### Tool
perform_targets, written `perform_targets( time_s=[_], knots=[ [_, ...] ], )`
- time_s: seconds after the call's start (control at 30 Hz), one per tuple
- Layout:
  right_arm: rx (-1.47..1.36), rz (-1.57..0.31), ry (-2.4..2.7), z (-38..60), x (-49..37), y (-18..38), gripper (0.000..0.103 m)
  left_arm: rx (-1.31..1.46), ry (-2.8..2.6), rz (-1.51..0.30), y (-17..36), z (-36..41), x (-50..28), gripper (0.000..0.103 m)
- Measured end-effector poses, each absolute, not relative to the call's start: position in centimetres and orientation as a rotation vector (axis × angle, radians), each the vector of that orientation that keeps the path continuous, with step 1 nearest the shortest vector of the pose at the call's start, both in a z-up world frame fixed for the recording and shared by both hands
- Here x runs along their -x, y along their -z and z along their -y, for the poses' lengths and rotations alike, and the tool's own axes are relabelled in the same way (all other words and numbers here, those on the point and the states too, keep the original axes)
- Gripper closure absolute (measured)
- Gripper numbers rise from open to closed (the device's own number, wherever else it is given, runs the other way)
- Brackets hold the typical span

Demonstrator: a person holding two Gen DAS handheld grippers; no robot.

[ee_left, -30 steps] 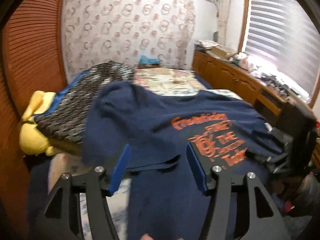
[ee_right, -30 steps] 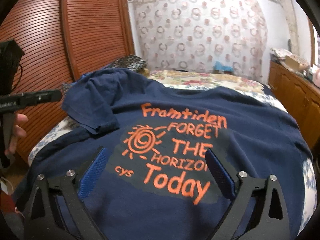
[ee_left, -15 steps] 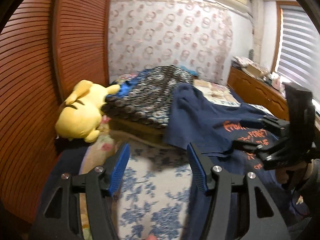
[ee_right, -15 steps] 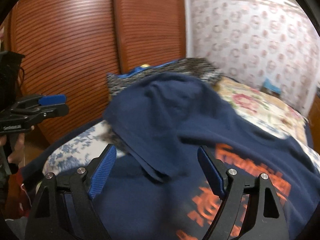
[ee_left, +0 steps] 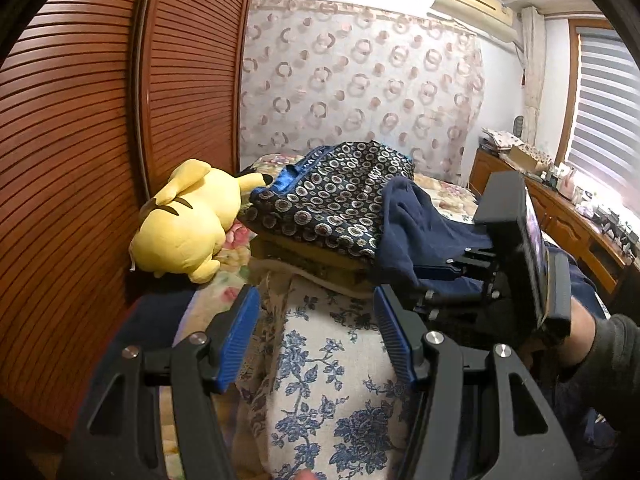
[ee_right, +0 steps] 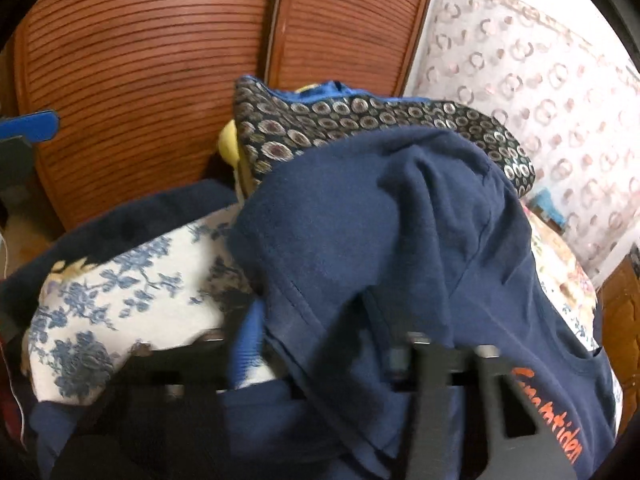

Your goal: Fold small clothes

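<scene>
A navy T-shirt with orange lettering lies on the bed, its sleeve draped up over a patterned cushion. My right gripper is at the sleeve's hem and its jaws are closing. The cloth hangs between them and hides the right pad. A sliver of quilt still shows beside the left pad. From the left wrist view, the right gripper straddles the sleeve's lower edge. My left gripper is open and empty over the floral quilt, left of the shirt.
A yellow plush toy lies against the slatted wooden wardrobe doors on the left. A dark circle-patterned cushion is stacked behind the sleeve. A wooden dresser with clutter runs along the right wall under the blinds.
Both views swung left, from the shirt's printed front to its sleeve and the wardrobe. My right gripper moved onto the sleeve and narrowed its jaws. The left gripper's jaws kept their width.
</scene>
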State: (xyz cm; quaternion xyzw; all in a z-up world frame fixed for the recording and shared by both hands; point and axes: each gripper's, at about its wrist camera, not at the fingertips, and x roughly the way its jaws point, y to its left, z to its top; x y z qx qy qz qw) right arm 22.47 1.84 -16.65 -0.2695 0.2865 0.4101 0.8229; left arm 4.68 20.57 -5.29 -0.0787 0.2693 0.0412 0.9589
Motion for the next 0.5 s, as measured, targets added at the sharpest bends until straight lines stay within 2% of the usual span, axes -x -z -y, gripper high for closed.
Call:
perform_targets(
  time_s=[0.07,0.1,0.27,0.5],
  knots=[
    [0.544,-0.607,-0.905,-0.9,-22.9,15.9,0.094,0.154,-0.073,-0.548,5.3,-20.1,-4.9,0.044],
    [0.531,-0.6,-0.926,-0.4,-23.0,15.4,0.096,0.153,-0.067,-0.548,5.3,-19.7,-4.9,0.044],
    [0.435,-0.548,-0.961,2.5,-24.5,12.2,0.099,0.148,-0.033,-0.557,5.5,-18.1,-6.5,0.044],
    [0.308,-0.577,-0.824,8.3,-30.7,9.4,0.099,0.12,0.036,-0.602,6.2,-15.0,-10.3,0.044]
  ],
)
